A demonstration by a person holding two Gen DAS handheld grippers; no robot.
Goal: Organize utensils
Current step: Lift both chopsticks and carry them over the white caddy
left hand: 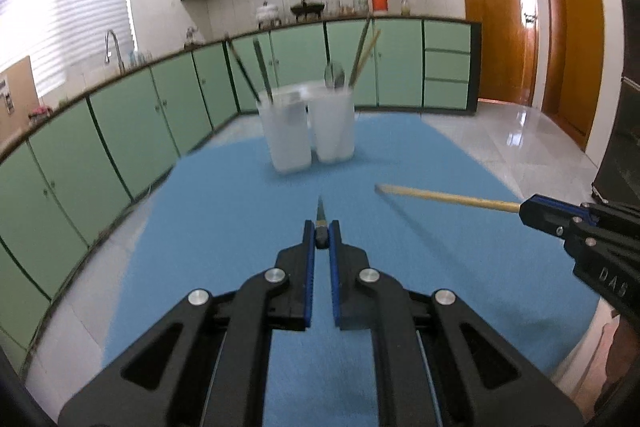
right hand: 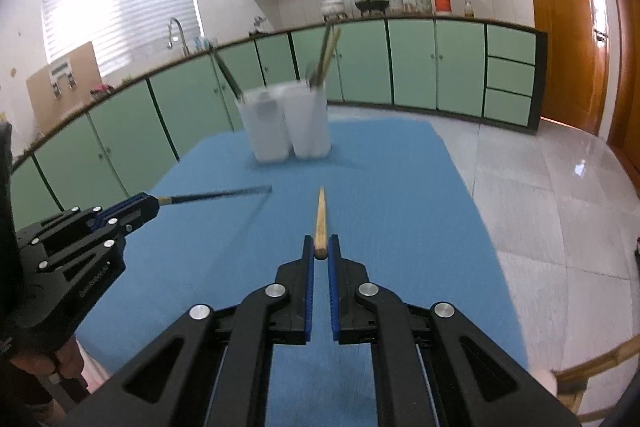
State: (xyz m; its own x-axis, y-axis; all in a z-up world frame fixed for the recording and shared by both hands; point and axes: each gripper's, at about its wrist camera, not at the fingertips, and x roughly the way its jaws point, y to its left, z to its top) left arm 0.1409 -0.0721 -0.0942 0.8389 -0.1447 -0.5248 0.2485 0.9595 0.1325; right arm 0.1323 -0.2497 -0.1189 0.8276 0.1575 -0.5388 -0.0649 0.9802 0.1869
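Observation:
Two white translucent holders stand side by side at the far end of the blue mat: the left holder (left hand: 289,131) (right hand: 265,127) holds dark chopsticks, the right holder (left hand: 333,125) (right hand: 309,121) holds a spoon and wooden chopsticks. My left gripper (left hand: 321,233) (right hand: 154,205) is shut on a dark chopstick (left hand: 320,211) (right hand: 216,195), held above the mat and pointing toward the holders. My right gripper (right hand: 320,249) (left hand: 522,207) is shut on a wooden chopstick (right hand: 320,219) (left hand: 444,197), also above the mat.
The blue mat (left hand: 224,227) (right hand: 400,211) covers the table. Green kitchen cabinets (left hand: 120,131) run behind and to the left. A tiled floor (right hand: 552,195) lies to the right, with a wooden door (right hand: 572,27) beyond. A chair edge (right hand: 592,367) shows at the lower right.

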